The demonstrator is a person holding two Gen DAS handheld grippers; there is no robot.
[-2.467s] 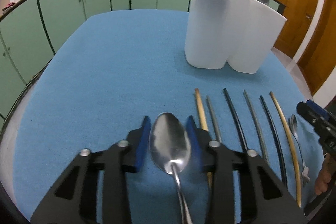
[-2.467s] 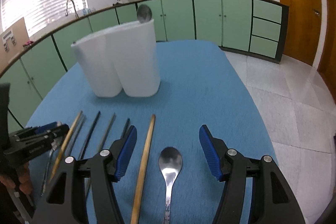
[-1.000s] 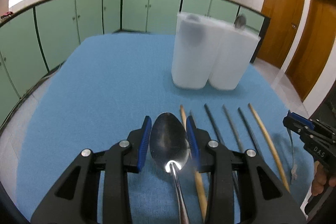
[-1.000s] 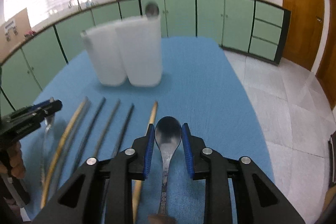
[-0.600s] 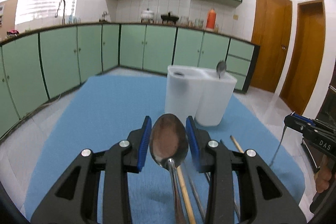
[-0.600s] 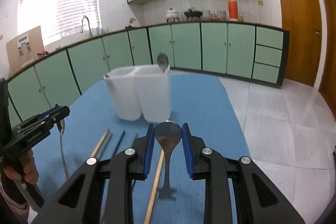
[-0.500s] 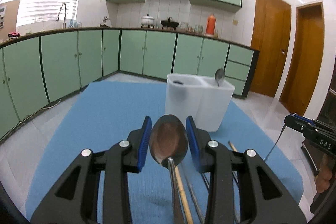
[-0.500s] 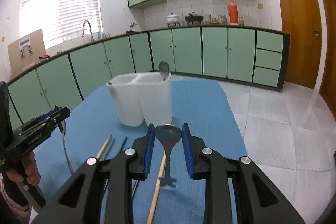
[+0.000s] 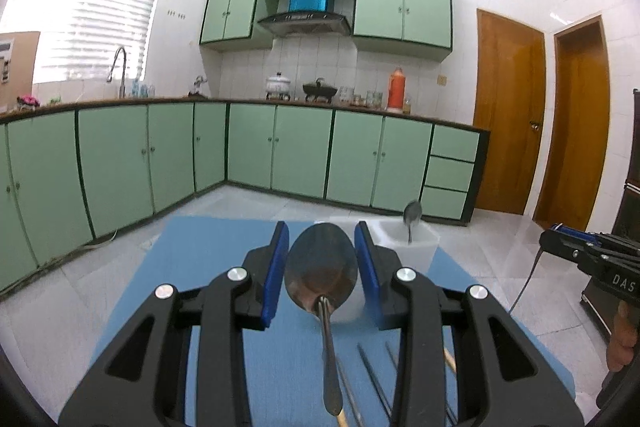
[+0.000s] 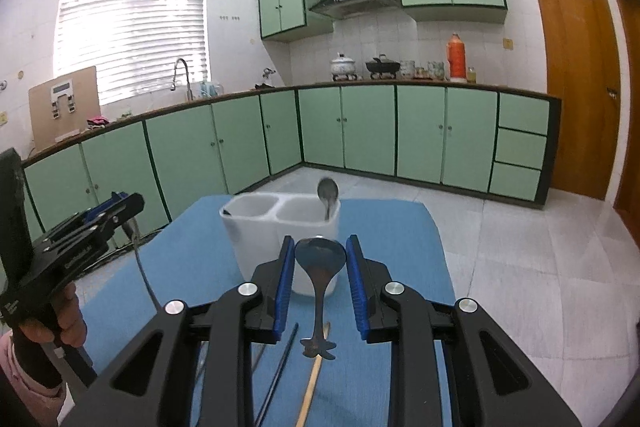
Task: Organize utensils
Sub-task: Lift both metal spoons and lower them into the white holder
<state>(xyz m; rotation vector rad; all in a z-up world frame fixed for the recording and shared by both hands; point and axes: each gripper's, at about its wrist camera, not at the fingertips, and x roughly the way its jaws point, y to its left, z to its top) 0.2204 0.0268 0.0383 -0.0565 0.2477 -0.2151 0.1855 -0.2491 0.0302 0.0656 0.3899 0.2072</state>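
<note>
Two handheld claws each hold a spoon above a blue-covered surface (image 10: 400, 227) in a green-cabineted kitchen. The left claw (image 9: 322, 273) is closed on the bowl of a large steel spoon (image 9: 321, 269), its handle trailing back beneath the camera. The right claw (image 10: 320, 277) pinches a smaller spoon (image 10: 320, 259) at the bowl, the handle hanging down to a flared end above the cloth. Toward the far edge of the surface stands a white two-compartment holder (image 10: 280, 227); a third spoon (image 10: 328, 195) leans upright in its right-hand compartment, and a dark item shows at the left compartment's rim, too small to identify. Chopsticks lie on the cloth at the near edge below both claws: a wooden chopstick (image 10: 312, 387) and a dark chopstick (image 10: 280, 367) show in the right wrist view.
</note>
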